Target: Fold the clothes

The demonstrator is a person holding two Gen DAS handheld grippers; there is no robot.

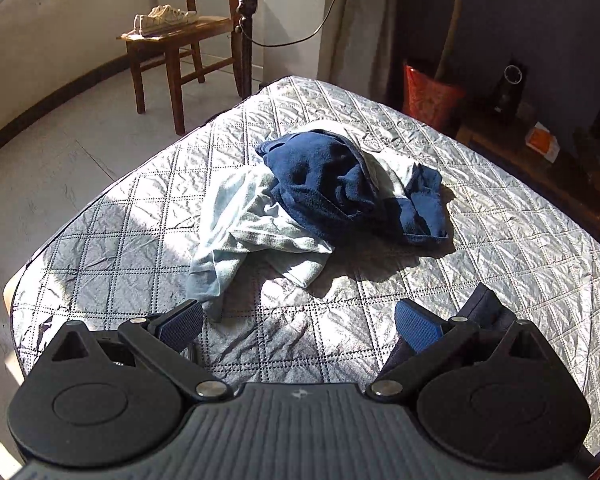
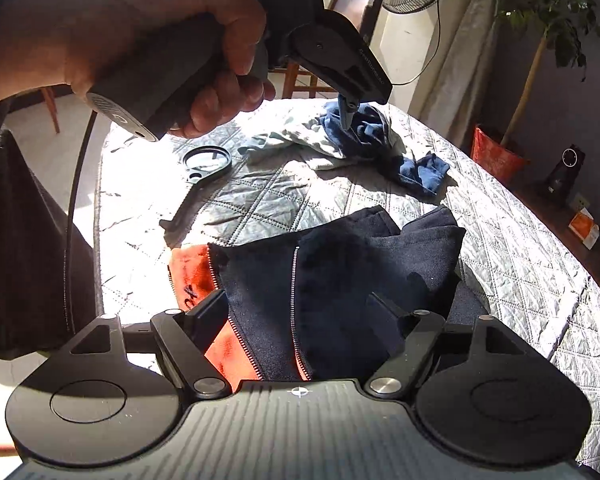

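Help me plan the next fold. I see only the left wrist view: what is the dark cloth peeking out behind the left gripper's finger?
Observer: It is a dark navy zip-up garment, lying flat and partly folded on the bed.
Operator: Is any other colour showing on it?
Observer: Yes, an orange fleece lining shows along its zip edge.
Operator: Is the right gripper holding it?
Observer: No, the right gripper is over it with its jaws wide open.
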